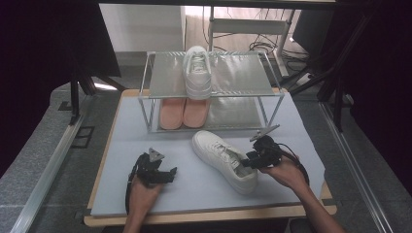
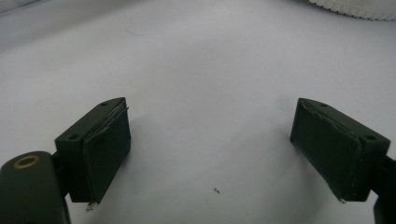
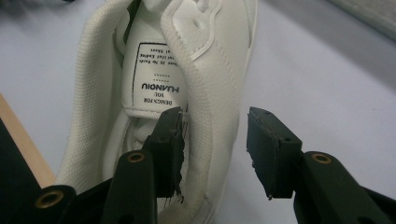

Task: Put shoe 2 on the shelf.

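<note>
A white sneaker [image 1: 223, 160] lies at an angle on the pale mat, toe toward the rack and heel toward the person. My right gripper [image 1: 250, 160] is at its heel opening. In the right gripper view one jaw sits inside the sneaker [image 3: 201, 70] against the padded collar. The other jaw stands outside with a gap to the collar's wall, so the right gripper [image 3: 215, 126] is open around the collar. My left gripper [image 1: 170, 174] rests low over the mat at the front left. The left gripper [image 2: 210, 126] is open, with only bare mat between its jaws.
A two-shelf metal rack [image 1: 145, 104] stands at the back of the mat. Another white sneaker [image 1: 197, 73] sits on its top shelf, and a pair of pink shoes [image 1: 183, 112] on the lower one. The mat [image 1: 194, 194] ends at the table's wooden front edge.
</note>
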